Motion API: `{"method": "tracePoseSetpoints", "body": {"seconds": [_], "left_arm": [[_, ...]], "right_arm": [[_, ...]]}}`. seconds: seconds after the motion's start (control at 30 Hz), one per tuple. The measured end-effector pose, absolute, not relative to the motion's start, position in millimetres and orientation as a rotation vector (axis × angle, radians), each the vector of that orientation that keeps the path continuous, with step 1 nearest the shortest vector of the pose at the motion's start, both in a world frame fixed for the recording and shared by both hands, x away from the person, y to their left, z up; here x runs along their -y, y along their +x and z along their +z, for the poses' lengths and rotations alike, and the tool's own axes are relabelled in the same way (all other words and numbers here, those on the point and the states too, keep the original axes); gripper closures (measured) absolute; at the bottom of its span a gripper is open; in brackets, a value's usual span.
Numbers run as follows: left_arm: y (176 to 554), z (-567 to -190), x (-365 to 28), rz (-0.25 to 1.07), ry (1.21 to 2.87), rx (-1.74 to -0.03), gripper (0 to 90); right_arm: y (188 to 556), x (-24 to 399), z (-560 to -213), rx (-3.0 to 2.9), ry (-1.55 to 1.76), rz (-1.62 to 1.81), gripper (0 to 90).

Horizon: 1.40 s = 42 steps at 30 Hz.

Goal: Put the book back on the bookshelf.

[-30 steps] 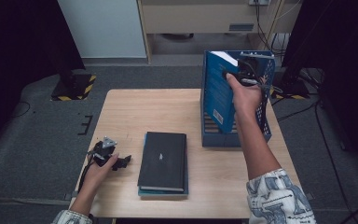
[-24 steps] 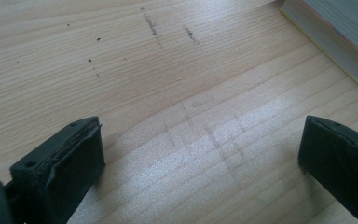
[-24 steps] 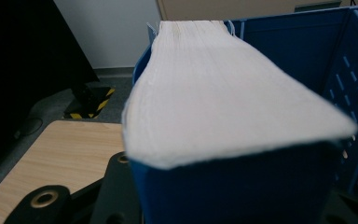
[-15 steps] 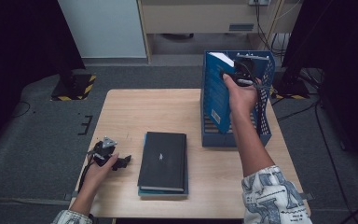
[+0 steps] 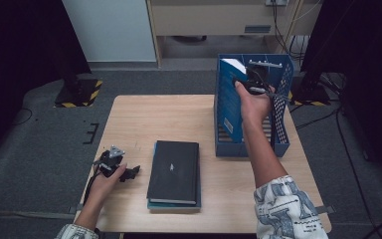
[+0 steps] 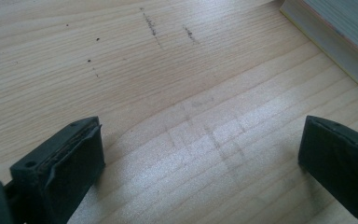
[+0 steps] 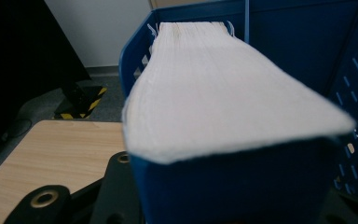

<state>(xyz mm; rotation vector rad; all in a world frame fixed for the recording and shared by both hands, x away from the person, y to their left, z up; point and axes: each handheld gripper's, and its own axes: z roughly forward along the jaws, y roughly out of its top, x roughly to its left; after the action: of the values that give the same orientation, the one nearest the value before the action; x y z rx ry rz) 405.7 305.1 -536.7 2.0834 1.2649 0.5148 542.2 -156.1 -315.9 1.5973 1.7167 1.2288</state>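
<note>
Thick blue-covered book (image 5: 229,107) with white page block, standing upright against the left wall of the blue file box (image 5: 281,144), right gripper (image 5: 255,82) clamped across its top, left gripper (image 5: 129,172) resting on wooden table (image 5: 179,119), jaws wide, empty, beside stacked black books (image 5: 174,172).

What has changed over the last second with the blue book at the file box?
Little has changed. The right gripper stays shut on the blue book, holding it upright in the blue file box; the hand has shifted only slightly toward the box's near end. The left gripper still rests open on the table, and the stacked books lie as before.
</note>
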Motion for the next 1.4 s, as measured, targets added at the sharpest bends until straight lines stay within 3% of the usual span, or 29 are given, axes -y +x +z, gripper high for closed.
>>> {"method": "tracePoseSetpoints", "body": {"seconds": [1.4], "left_arm": [[406.2, -536.5, -305.3, 0.513, 2.089, -1.263, 0.0]], "right_arm": [[545.2, 151.9, -343.2, -1.724, 1.608, 1.193, 60.8]]}}
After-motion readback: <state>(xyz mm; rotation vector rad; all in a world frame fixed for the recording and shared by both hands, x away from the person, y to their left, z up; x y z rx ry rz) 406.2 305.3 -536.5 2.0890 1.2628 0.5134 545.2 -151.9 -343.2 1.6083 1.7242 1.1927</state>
